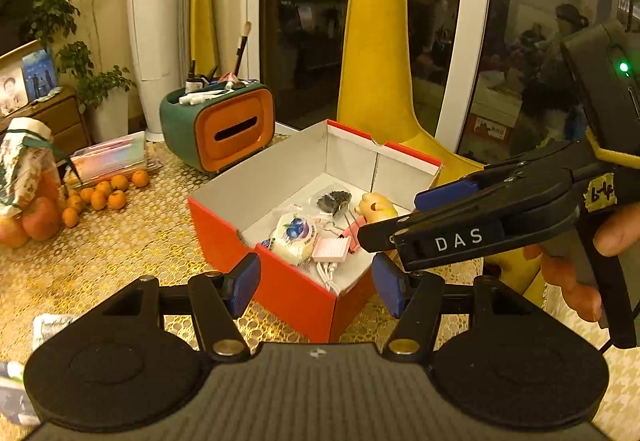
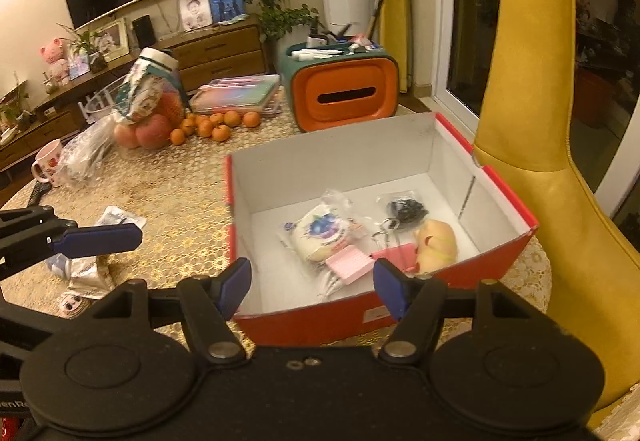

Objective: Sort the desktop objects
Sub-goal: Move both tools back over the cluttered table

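A red box [image 1: 288, 273] [image 2: 504, 193] with a white inside stands open on the gold-patterned table. In it lie a bagged round item with a blueberry print [image 1: 294, 235] [image 2: 320, 233], a pink ribbed piece [image 1: 332, 249] [image 2: 350, 263], a pig toy [image 1: 378, 207] [image 2: 436, 243], a bag of black bits [image 1: 334, 199] [image 2: 406, 211] and a white cable [image 1: 328, 275]. My left gripper [image 1: 316, 283] is open and empty, in front of the box's near corner. My right gripper [image 2: 312, 287] [image 1: 400, 217] is open and empty over the box's near edge. Small packets [image 2: 120, 219] lie loose left of the box.
A green and orange tissue holder [image 1: 224, 125] [image 2: 344, 89] stands behind the box. Tangerines [image 1: 104, 193] [image 2: 216, 125], bagged apples [image 2: 148, 129], a mug [image 2: 48, 163] and stacked pink cases [image 2: 240, 93] fill the far left. A yellow chair [image 2: 528, 121] stands at the right.
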{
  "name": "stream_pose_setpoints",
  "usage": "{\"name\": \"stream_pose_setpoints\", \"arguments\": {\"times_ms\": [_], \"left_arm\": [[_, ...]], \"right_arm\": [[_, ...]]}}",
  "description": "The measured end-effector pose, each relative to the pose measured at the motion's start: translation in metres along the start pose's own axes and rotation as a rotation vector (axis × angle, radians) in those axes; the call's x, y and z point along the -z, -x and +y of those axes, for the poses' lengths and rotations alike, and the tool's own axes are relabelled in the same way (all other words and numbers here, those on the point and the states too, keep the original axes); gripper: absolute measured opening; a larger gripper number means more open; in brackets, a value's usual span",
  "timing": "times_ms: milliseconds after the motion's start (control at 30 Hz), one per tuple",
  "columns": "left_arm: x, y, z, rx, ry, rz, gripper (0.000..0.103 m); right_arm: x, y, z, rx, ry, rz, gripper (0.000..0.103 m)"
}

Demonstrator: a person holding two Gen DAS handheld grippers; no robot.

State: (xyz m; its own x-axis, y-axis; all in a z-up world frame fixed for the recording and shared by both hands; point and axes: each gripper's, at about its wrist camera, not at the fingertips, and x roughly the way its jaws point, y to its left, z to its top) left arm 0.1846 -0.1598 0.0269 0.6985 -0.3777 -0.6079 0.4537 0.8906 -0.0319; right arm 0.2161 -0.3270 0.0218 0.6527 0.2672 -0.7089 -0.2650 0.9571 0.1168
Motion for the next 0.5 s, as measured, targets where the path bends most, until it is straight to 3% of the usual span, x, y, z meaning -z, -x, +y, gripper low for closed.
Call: {"name": "stream_pose_setpoints", "arguments": {"times_ms": [133, 233, 300, 500], "left_arm": [[0.015, 0.015, 0.001, -0.016, -0.006, -0.013, 0.060], [0.026, 0.026, 0.006, -0.038, 0.001, -0.023, 0.069], [0.033, 0.033, 0.011, -0.049, 0.013, -0.031, 0.071], [0.050, 0.051, 0.029, -0.052, 0.073, -0.030, 0.079]], "right_arm": [[0.008, 0.007, 0.013, -0.016, 0.018, -0.025, 0.074], [0.013, 0.012, 0.020, -0.044, 0.014, -0.037, 0.076], [0.016, 0.014, 0.023, -0.059, -0.001, -0.041, 0.082], [0.022, 0.016, 0.037, -0.065, -0.006, -0.049, 0.086]]}}
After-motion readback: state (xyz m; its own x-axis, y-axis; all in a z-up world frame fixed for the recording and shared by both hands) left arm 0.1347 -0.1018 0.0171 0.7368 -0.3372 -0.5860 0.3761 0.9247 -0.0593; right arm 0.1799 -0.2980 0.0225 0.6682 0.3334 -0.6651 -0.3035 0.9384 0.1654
